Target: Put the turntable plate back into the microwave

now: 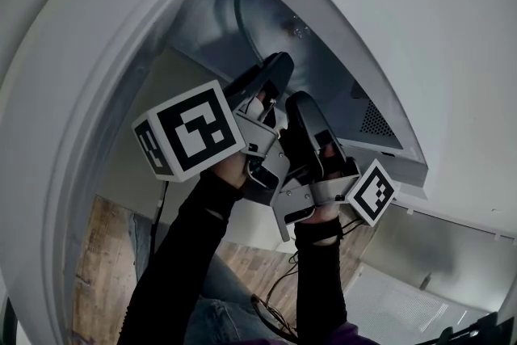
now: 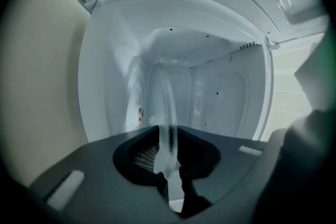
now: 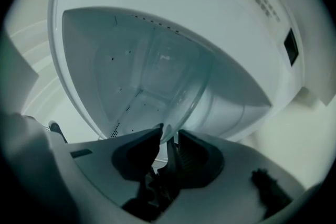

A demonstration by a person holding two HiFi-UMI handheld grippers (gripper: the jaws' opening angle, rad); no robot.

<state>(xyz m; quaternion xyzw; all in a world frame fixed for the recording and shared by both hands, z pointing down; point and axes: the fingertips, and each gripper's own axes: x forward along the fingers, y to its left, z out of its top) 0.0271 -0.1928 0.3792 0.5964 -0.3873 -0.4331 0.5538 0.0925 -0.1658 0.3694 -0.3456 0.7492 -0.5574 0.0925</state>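
Head view: looking into the open white microwave [image 1: 210, 28], with the left gripper [image 1: 281, 61] and the right gripper [image 1: 297, 103] side by side at its mouth, the left one higher. Each with a marker cube [image 1: 194, 129] turned toward the camera, each in a hand with a black sleeve [image 1: 178, 254]. Below, a strip of wooden floor [image 1: 105, 254]. Left gripper view: facing straight into the white cavity [image 2: 220, 92], with the jaws drawn nearly together and clamped on the rim of the clear glass turntable plate [image 2: 164, 107]. Held upright and edge-on, reaching from the jaws through the door opening into the cavity. Right gripper view: same cavity [image 3: 121, 71], seen tilted, with the plate [image 3: 184, 81] slanting up to the right across it. Jaws narrowly apart here, closed on the plate's lower rim, one tip against each face of the glass as far as can be made out. Plate thus gripped at its near edge by both grippers, partly inside the microwave and not lying flat.
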